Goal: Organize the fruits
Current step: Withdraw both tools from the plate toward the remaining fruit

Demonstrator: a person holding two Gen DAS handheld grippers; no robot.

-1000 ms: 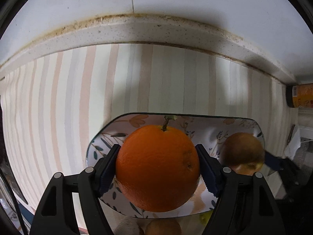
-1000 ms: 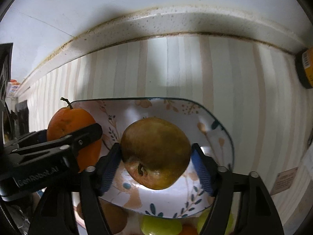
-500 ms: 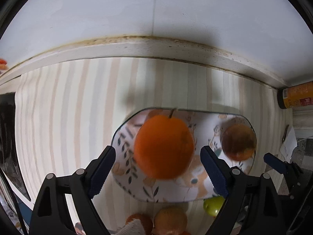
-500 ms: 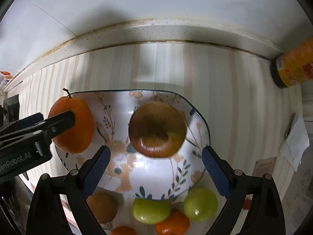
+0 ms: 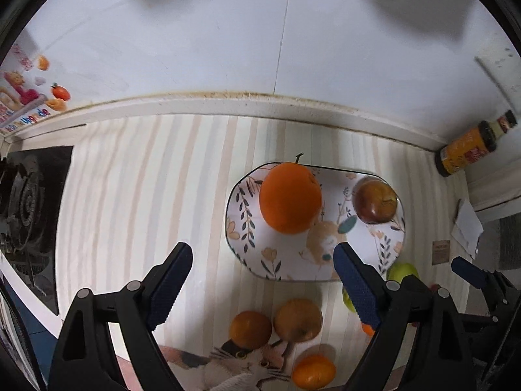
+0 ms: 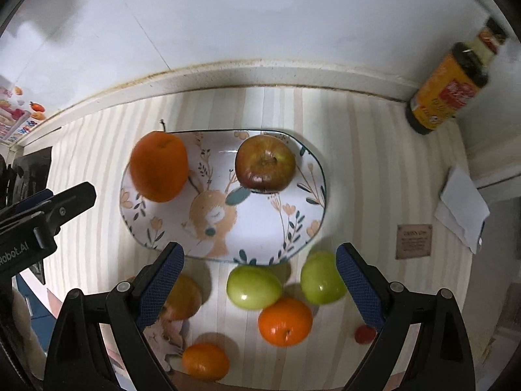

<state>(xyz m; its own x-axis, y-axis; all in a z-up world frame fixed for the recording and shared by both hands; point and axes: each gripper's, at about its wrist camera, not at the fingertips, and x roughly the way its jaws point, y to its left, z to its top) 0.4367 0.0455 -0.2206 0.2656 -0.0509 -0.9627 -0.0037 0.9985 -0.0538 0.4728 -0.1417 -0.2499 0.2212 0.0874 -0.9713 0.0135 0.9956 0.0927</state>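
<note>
Blue ribbed pads line both grippers, and each stands spread wide with nothing between its fingers. Just ahead of the right gripper [image 6: 260, 280], almost between its fingertips, lie two green apples [image 6: 254, 287] side by side on the striped surface [image 6: 358, 169], with a small orange [image 6: 285, 322] touching them on the near side and another small orange [image 6: 205, 361] nearer still, to the left. Beyond them sits the patterned plate [image 6: 293, 228], carrying a large orange [image 6: 159, 166] on its far left and a reddish apple [image 6: 265, 163] on its far right. Ahead of the left gripper [image 5: 260, 280] and slightly right is the same plate; below its fingers rest a brownish fruit [image 5: 298, 320] and another orange.

Judging by their gloss, the green apples look firm, smooth and likely slippery, and round enough to roll if nudged. A hold across the widest middle, pads on opposite flanks, seems safest; firm enough not to slip, gentle enough not to bruise.
</note>
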